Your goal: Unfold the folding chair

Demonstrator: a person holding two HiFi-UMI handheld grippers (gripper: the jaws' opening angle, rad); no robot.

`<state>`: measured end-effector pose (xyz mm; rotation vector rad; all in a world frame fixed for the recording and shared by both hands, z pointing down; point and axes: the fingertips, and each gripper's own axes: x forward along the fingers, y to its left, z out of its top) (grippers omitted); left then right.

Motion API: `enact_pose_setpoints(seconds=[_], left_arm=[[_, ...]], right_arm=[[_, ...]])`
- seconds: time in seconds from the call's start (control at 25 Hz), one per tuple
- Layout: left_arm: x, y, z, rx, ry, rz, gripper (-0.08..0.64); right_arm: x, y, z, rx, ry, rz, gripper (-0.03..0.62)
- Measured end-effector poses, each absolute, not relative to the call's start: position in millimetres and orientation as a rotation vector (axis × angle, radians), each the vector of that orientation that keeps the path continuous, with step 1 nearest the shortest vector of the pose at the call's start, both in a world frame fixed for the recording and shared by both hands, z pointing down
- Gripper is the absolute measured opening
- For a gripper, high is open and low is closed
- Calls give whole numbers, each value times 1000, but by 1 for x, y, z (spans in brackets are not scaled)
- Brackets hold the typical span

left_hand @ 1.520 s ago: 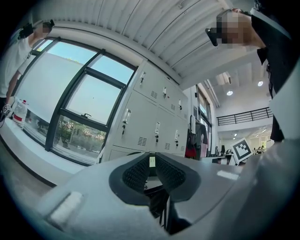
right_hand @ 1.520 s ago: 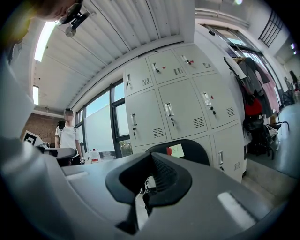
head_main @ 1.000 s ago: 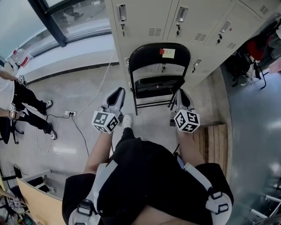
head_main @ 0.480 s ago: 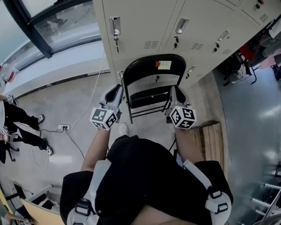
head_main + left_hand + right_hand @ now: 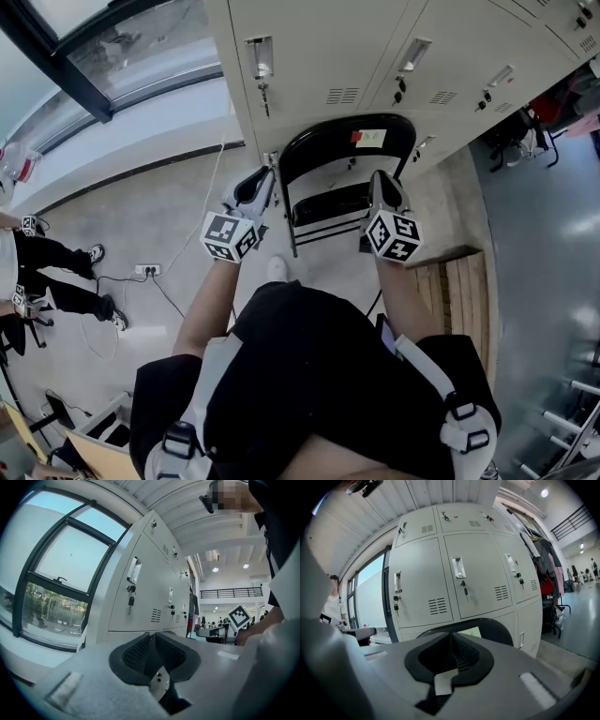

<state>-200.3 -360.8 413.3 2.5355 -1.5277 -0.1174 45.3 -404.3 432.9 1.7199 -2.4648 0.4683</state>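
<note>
Black folding chair (image 5: pixel 345 155) stands upper centre in the head view, back vs. the grey lockers (image 5: pixel 319 47), w/ a yellow-and-red note (image 5: pixel 370 139) on the backrest. Left gripper (image 5: pixel 265 178) sits just beside the chair's left edge and right gripper (image 5: pixel 380 180) at its right edge, chair between the two – can't tell if either touches it. Both sets of jaws are drawn together w/ nothing held – left gripper view shows only lockers & a window (image 5: pixel 61 573) past them, right gripper view shows the backrest just beyond.
</note>
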Motion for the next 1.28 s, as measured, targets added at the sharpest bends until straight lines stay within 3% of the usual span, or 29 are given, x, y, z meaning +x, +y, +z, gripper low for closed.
enact_pose_setpoints(seconds=[0.36,0.84,1.28], left_arm=[[-204,-386,458,2520,-1423,5,43],[-188,-438,510,2573,-1255,189,203],[-160,-459,543,2587,-1063,252,236]], right_arm=[[50,-406,486,1815,-2317,642,21],[53,-392,536,1930,-2133,780,21],[61,-373,566,2004,-2005,896,46]])
